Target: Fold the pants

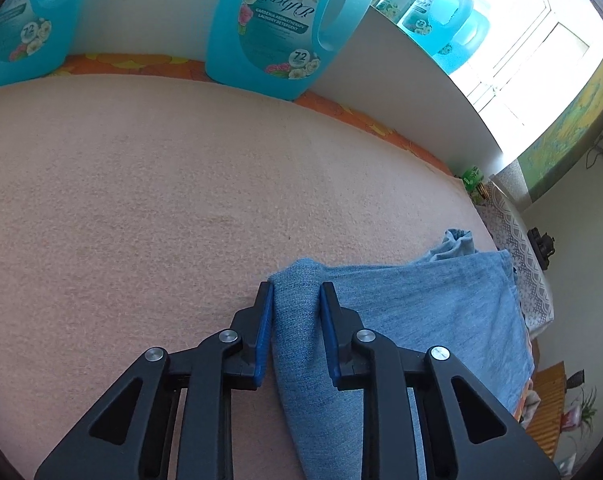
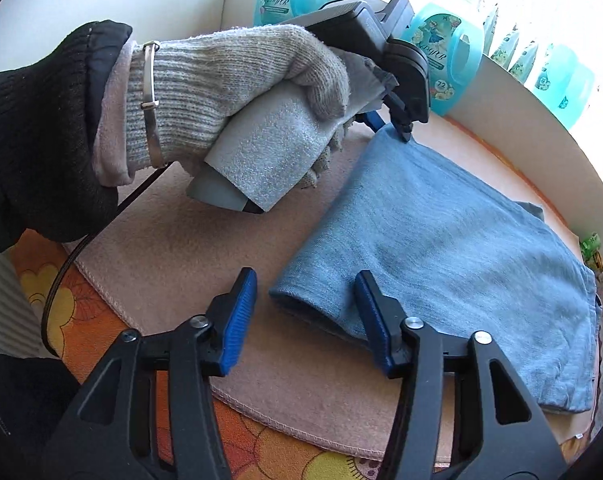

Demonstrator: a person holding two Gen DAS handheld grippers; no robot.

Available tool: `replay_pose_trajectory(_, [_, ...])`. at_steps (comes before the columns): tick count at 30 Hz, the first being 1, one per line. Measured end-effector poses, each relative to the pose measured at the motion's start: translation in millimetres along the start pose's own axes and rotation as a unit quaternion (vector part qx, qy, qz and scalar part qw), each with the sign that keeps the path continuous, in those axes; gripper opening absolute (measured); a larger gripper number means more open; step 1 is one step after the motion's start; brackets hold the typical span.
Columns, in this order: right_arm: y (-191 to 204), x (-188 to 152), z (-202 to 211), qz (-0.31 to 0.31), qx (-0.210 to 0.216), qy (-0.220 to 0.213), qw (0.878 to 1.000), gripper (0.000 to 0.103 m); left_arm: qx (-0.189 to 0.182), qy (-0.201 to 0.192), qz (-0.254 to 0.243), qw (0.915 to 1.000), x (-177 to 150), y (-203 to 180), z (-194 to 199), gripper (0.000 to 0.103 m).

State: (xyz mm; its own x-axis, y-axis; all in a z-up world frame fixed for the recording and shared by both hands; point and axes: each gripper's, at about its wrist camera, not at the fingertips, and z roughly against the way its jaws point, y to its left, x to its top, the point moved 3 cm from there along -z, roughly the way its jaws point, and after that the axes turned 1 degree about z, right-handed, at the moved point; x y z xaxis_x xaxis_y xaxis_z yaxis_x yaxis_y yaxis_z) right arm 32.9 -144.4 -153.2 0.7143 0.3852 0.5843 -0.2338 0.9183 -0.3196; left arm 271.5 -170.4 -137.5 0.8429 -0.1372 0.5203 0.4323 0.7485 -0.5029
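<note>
On the pink blanket we see the folded pants at centre right; our left gripper pinches their upper corner; our right gripper, jaws apart, straddles the lower corner.

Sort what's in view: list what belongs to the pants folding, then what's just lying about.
Job:
- pants
- left gripper, pinching a pants corner
- right gripper, open around the near corner
- pink blanket they lie on

Lying about:
- detergent jugs
- green packet
- lace cloth
</note>
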Motion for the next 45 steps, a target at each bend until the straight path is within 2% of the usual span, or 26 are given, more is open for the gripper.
replay_pose_trajectory(4, [-6.8, -3.6, 0.9, -0.023, -0.003, -0.003, 1.000, 0.032, -0.012, -0.003, 0.017, 0.9998, -1.9, 6.3, 1.7, 0.021])
replay_pose_trajectory(7, [-7.0, 0.3, -1.8, -0.015, -0.011, 0.000, 1.000, 0.031, -0.017, 0.004, 0.040, 0.9990, -4.5, 9.3, 5.4, 0.027])
replay_pose_trajectory(10, [-14.6, 0.7, -4.0, -0.026, -0.004, 0.003, 1.000, 0.030, -0.015, 0.013, 0.027, 0.9995, -9.7, 5.1, 5.9, 0.027])
replay_pose_trajectory(13, [-13.2, 0.2, 0.2, -0.027, -0.017, -0.001, 0.999, 0.026, -0.012, 0.010, 0.021, 0.9997, -15.7, 2.5, 8.9, 0.027])
replay_pose_trajectory(15, [-11.2, 1.3, 0.3, -0.023, -0.028, -0.004, 0.999, 0.025, -0.018, 0.009, 0.028, 0.9994, -17.2, 2.2, 8.1, 0.015])
replay_pose_trajectory(20, [-22.7, 3.8, 8.3, -0.085, -0.020, -0.013, 0.996, 0.017, -0.037, -0.009, 0.071, 0.9968, -19.0, 7.8, 11.7, 0.009])
replay_pose_trajectory(24, [-31.6, 6.9, 18.7, -0.092, -0.012, -0.028, 0.995, 0.014, -0.063, -0.025, 0.081, 0.9945, -11.0, -0.4, 23.9, 0.007])
replay_pose_trajectory(26, [-35.7, 8.0, 23.1, -0.095, 0.000, -0.038, 0.995, 0.014, -0.075, -0.036, 0.072, 0.9939, -5.7, -8.3, 33.0, 0.007])
replay_pose_trajectory(30, [-44.7, 4.2, 30.1, -0.118, 0.017, -0.051, 0.992, 0.012, -0.076, -0.042, 0.033, 0.9956, 2.3, -25.2, 44.8, 0.007])
replay_pose_trajectory(36, [-62.1, 13.0, 56.8, -0.149, 0.017, -0.086, 0.985, 0.011, -0.095, -0.058, 0.008, 0.9937, 20.1, -57.0, 60.2, 0.006])
replay_pose_trajectory(45, [-142.8, 9.5, 117.7, -0.203, 0.028, -0.145, 0.968, 0.010, -0.120, -0.080, -0.025, 0.9892, 47.4, -139.4, 55.7, 0.006])
